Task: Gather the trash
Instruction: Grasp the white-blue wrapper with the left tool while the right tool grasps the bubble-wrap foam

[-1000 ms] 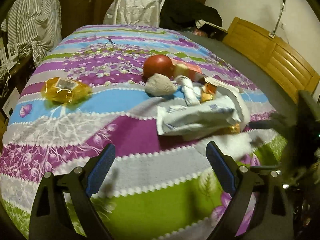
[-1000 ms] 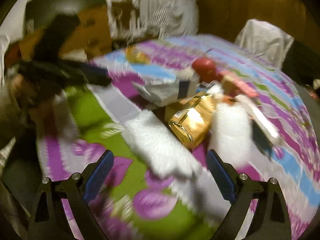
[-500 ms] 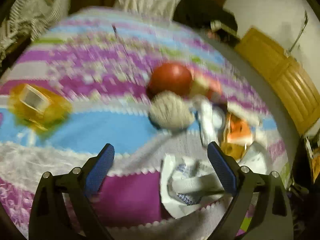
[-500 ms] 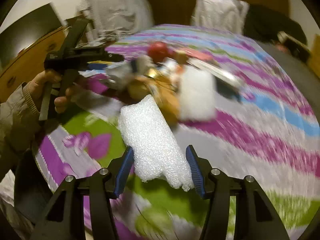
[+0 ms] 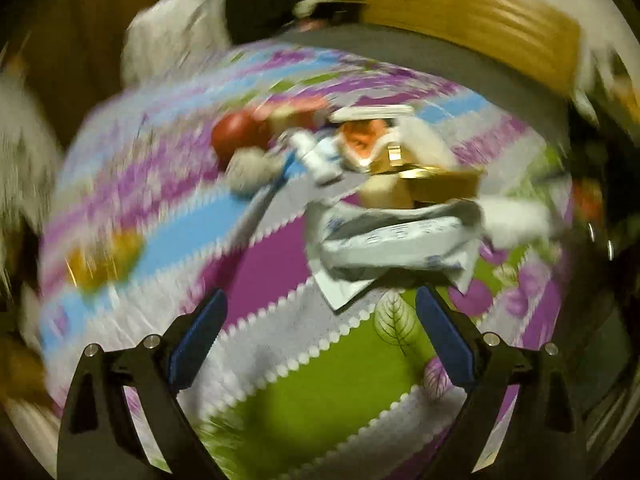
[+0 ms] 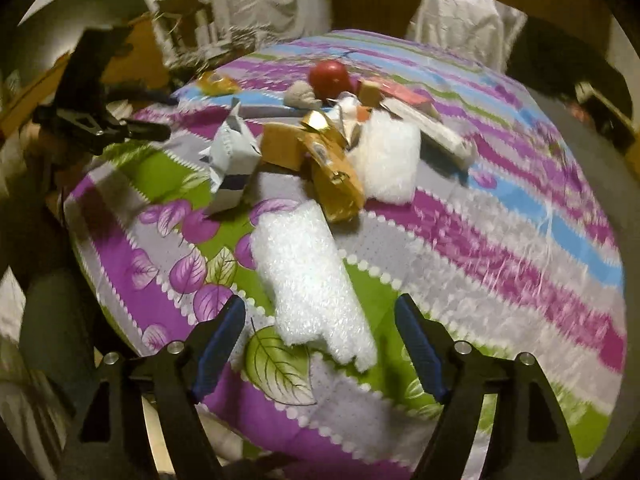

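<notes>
On the bed, over a striped floral bedspread [image 6: 500, 240], a heap of trash sits mid-surface. Right wrist view: a strip of white bubble wrap [image 6: 308, 280] lies flat on the green and purple band, its near end between the two blue pads of the right gripper [image 6: 320, 344]. Jaws spread wide; neither pad touches the wrap. Beyond it, touching one another: a gold wrapper [image 6: 336, 184], a brown cardboard piece [image 6: 280, 148], a crumpled grey-white bag [image 6: 232, 152] standing to the left, and a second white bubble-wrap piece [image 6: 390, 160] to the right. Whether the bag holds anything cannot be told; its mouth is not visible. Behind the heap: a red ball [image 6: 329, 75], a grey fuzzy lump [image 6: 300, 94] just beside it, a flat white packet [image 6: 432, 128] to the right. A yellow wrapper [image 6: 216, 82] lies well apart near the far left edge.

The left gripper [image 6: 156, 132] shows at the left of this view, hovering over the bed edge. Left wrist view is heavily motion-blurred: left gripper jaws spread, nothing between them, over the green band. Just ahead lies the grey-white bag, with the gold wrapper behind it. No bin or container for the trash identifiable in either view.
</notes>
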Motion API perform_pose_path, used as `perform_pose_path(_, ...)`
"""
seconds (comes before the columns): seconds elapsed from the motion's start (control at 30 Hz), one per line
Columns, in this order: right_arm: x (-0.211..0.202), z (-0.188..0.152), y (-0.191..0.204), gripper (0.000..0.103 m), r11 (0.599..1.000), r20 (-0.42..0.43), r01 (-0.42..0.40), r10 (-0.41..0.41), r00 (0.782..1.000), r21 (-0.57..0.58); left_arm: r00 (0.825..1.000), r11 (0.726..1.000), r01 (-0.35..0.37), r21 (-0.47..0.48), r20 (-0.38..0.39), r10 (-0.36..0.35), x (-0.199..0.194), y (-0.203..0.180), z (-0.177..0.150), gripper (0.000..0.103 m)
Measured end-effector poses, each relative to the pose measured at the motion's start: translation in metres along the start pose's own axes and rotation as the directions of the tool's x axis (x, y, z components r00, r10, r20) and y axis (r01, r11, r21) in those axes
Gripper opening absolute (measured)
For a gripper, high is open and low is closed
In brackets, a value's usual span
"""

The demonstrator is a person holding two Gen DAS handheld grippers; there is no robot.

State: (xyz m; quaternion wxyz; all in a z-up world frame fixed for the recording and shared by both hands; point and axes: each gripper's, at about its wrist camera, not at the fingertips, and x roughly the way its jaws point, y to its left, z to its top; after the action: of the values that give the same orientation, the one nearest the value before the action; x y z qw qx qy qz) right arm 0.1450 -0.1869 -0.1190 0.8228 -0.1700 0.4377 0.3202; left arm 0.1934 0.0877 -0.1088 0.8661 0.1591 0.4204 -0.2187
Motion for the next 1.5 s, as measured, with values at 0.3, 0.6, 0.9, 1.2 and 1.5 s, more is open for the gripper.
perform_pose_path(0.3, 0.051, 0.029, 0.0, 0.079, 0.995, -0.14, -0.084, 0.076, 0.987, -0.049, 1.0, 0.9, 0.021, 0.435, -0.029, -0.01, 0.037, -0.05, 0.034, 0.091)
perform_pose_path(0.6, 0.049, 0.024, 0.006, 0.053, 0.999, -0.085, -0.05, 0.049, 0.995, -0.01, 0.993, 0.932, 0.055, 0.358, -0.121, -0.012, 0.074, -0.056, 0.034, 0.05)
perform_pose_path(0.9, -0.004, 0.002, 0.022, 0.051, 0.993, 0.163, 0.0, -0.02, 0.986, 0.118, 0.995, 0.994, 0.101, -0.05, 0.018, -0.1, 0.023, -0.045, 0.006, 0.02)
perform_pose_path(1.2, -0.026, -0.008, 0.028, 0.052, 0.97, 0.25, -0.023, -0.04, 0.967, 0.243, 0.998, 0.97, 0.063, -0.234, 0.016, -0.061, 0.007, -0.041, -0.013, 0.041)
perform_pose_path(1.5, 0.013, -0.011, 0.023, 0.054, 0.954, 0.134, 0.017, -0.06, 0.989, 0.301, 0.989, 0.98, 0.032, -0.198, -0.136, -0.06, 0.048, -0.064, 0.007, 0.081)
